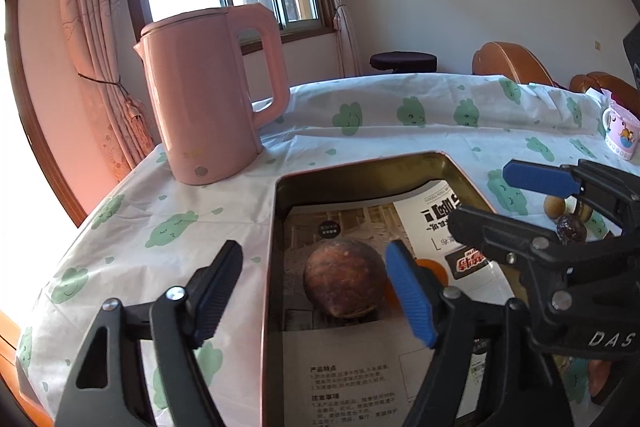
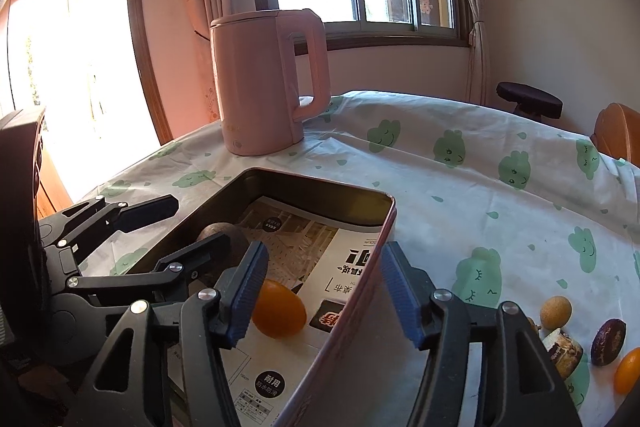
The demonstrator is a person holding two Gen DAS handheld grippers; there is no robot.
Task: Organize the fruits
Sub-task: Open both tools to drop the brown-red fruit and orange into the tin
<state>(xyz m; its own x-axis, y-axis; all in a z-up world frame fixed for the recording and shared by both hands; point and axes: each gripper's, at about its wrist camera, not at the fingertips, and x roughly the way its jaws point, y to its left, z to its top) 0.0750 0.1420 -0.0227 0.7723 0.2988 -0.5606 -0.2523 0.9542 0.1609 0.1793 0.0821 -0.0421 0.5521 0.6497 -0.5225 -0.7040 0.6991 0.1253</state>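
Observation:
A shallow metal tin (image 1: 275,227) (image 2: 320,183) lined with printed paper sits on the cloud-print tablecloth. A brown round fruit (image 1: 344,277) (image 2: 216,229) lies inside it, between the wide-apart fingers of my left gripper (image 1: 315,247), untouched by the pads. An orange fruit (image 2: 280,311) (image 1: 438,269) rests in the tin beside the left finger of my right gripper (image 2: 325,251), which stands open astride the tin's right wall. Loose on the cloth to the right are a tan ball fruit (image 2: 556,311), a dark purple fruit (image 2: 608,341) and another orange one (image 2: 628,367).
A pink kettle (image 1: 208,95) (image 2: 264,83) stands behind the tin near the table's far left edge. A patterned mug (image 1: 622,135) sits at the far right. A brown-and-white lump (image 2: 564,347) lies among the loose fruits. Chairs and a dark stool (image 2: 528,101) ring the table.

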